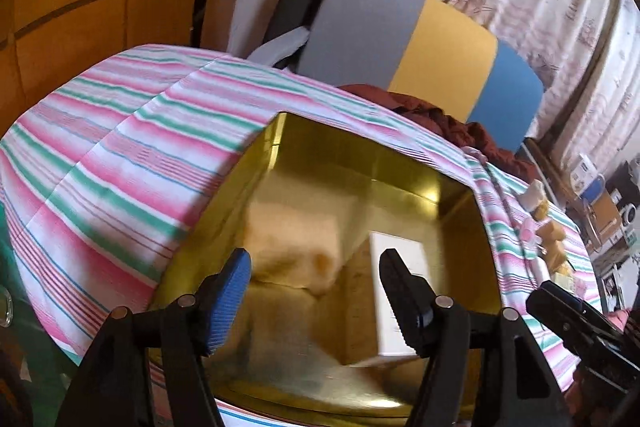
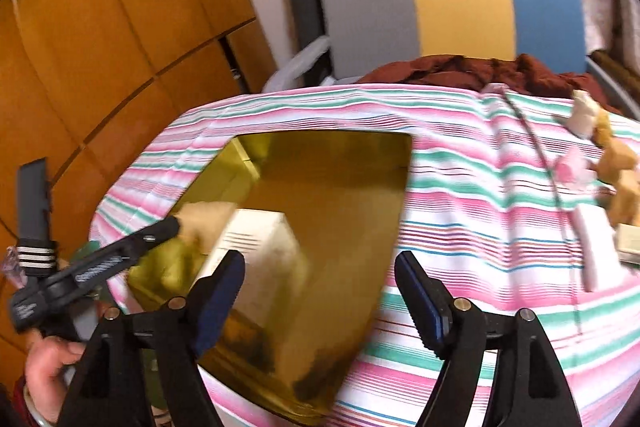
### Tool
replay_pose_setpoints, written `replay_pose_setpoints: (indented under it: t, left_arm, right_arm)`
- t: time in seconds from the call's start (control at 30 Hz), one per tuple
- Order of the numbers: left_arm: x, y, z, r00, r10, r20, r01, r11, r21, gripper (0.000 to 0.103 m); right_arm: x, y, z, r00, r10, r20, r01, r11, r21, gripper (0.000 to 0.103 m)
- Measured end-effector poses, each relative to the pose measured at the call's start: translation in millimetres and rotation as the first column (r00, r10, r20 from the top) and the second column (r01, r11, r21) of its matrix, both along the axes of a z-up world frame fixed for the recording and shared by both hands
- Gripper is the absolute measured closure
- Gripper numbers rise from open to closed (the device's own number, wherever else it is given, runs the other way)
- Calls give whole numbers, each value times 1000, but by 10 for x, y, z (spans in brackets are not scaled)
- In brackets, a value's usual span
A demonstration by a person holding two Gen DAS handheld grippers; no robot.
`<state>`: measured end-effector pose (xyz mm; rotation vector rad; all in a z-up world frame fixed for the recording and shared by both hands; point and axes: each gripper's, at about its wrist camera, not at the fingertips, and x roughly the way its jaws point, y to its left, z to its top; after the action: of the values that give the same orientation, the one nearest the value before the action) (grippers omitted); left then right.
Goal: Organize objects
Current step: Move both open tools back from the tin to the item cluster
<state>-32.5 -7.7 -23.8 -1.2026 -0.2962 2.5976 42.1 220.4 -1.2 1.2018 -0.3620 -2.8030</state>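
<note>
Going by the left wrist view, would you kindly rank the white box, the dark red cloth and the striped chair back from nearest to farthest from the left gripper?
From the left gripper:
1. White box, inside the gold tin, just beyond the right fingertip.
2. Dark red cloth, beyond the tin's far edge.
3. Striped chair back, behind the cloth, farthest.

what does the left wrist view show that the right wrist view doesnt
Only the left wrist view: the open left gripper over the gold tin, and shelves of clutter at far right.

Only the right wrist view: the open right gripper, the hand holding the left gripper, and orange cabinet doors filling the left.

Both: the tin on the striped cloth, a white box and a cream plush inside, small toys to the right.
</note>
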Motion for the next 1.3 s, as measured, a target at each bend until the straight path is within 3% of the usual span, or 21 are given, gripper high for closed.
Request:
replay_pose_setpoints:
  t: [0.23, 0.43, 0.6, 0.8, 0.9, 1.13, 1.2, 1.3]
  left_arm:
    - [144, 452, 130, 990, -139, -10, 139, 988, 64, 35]
    - [252, 900, 211, 969, -247, -26, 248, 968, 50, 35]
    - [353, 1269, 209, 939, -344, -15, 344, 938, 39, 35]
    - [530, 1564, 157, 888, -459, 25, 455, 885, 96, 35]
    - [596, 1632, 145, 878, -477, 32, 473, 877, 89, 35]
    - [698, 1789, 176, 861, -507, 30, 506, 862, 42, 35]
    - [718, 1821, 181, 858, -512, 27, 512, 859, 21, 35]
    - [722, 1873, 166, 854, -519, 35, 519, 855, 16, 35]
  right_arm:
    - [144, 578, -6, 993, -121, 15, 121, 992, 43, 22]
    - [302, 1109, -81, 975, -221, 38, 217, 973, 78, 22]
    - [407, 1524, -126, 962, -266, 54, 258, 958, 123, 22]
    - [336, 2200, -135, 927, -373, 46, 357, 912, 202, 22]
    - [247, 2539, -125, 914, -404, 47, 382, 893, 239, 22]
    - [26, 2798, -351, 924, -354, 144, 293, 899, 325, 22]
    - [70, 2776, -402, 928, -332, 170, 271, 914, 301, 21]
    - [237, 2707, -398, 936, -304, 180, 259, 937, 234, 13]
